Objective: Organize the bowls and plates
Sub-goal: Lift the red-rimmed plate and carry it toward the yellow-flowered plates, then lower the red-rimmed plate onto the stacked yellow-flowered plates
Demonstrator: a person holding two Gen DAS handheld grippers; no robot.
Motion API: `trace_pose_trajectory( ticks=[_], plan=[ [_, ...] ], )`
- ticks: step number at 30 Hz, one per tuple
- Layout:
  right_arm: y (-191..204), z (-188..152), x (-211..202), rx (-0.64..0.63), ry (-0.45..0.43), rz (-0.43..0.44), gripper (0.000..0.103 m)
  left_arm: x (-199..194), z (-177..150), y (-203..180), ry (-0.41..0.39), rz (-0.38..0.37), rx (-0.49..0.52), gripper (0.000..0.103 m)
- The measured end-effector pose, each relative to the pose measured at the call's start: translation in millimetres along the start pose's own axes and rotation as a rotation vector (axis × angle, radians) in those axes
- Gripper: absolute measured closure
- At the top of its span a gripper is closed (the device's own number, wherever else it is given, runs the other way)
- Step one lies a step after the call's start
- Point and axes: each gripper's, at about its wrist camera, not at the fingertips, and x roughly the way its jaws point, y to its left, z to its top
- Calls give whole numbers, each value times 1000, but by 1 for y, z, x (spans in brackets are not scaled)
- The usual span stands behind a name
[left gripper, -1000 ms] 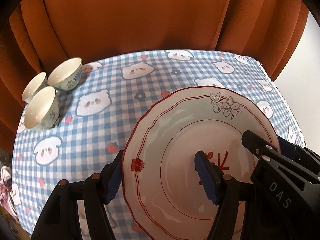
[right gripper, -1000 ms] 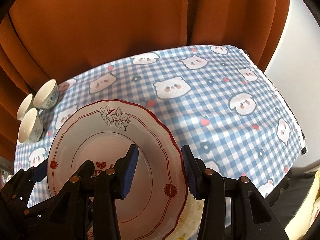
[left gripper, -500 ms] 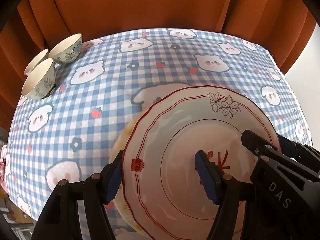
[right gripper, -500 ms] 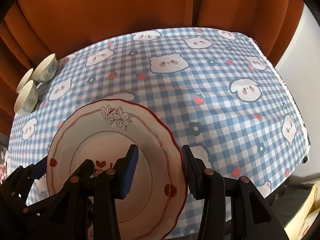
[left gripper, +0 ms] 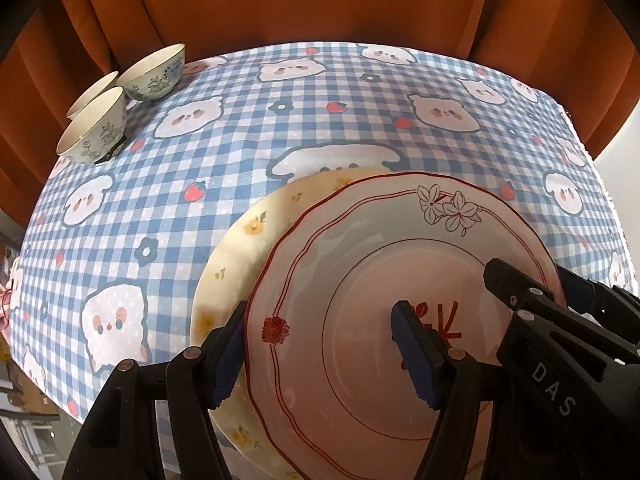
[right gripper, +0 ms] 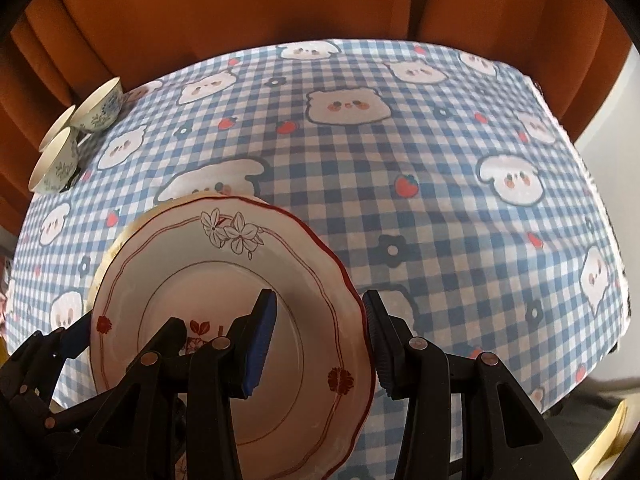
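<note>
The red-rimmed plate (left gripper: pixel 360 312), white with a scalloped edge, line-drawn flowers and small red blossoms, was held between both tools above a cream plate (left gripper: pixel 248 240) with yellow flower sprigs. The cream plate lay flat on the counter (left gripper: pixel 360 120), which was covered by a blue-checked cloth printed with bears and strawberries. In the left wrist view the cream plate stuck out past the red-rimmed plate's left and far edges; whether the two plates touched could not be told.

The left gripper (left gripper: pixel 320 348) straddled the red-rimmed plate's left rim: one blue-padded finger sat outside and under the edge, the other over the plate's well. The fingers (left gripper: pixel 416 360) stood fairly wide, and it could not be told whether their pads pressed the plate.

The right gripper (right gripper: pixel 318 340) took the same plate at its right rim, one finger over the plate's face, the other just outside the edge. Its fingers (right gripper: pixel 260 344) looked clamped on the rim.

Three small white bowls with blue-green leaf patterns (left gripper: pixel 120 108) stood close together well beyond the red-rimmed plate, at the counter's far left corner, upright and apart from both plates. Behind the counter hung a rust-orange curtain (left gripper: pixel 320 8). In the right wrist view the bowls (right gripper: pixel 76 136) appeared in the same far-left corner.
</note>
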Motion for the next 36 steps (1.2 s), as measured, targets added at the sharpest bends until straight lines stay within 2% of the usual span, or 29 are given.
trace_pose_trajectory(
  ticks=[13, 15, 21, 36],
  plan=[
    [-18, -7, -10, 11, -7, 42, 56, 4, -1, 4, 18, -9, -34, 32],
    [-21, -10, -12, 12, 4, 82, 77, 4, -1, 4, 21, -5, -34, 32],
    [-14, -11, -12, -5, 3, 69, 77, -2, -1, 9, 9, -8, -49, 34],
    [12, -2, 2, -51, 23, 108, 76, -2, 6, 29, -19, 75, -98, 34]
  ],
)
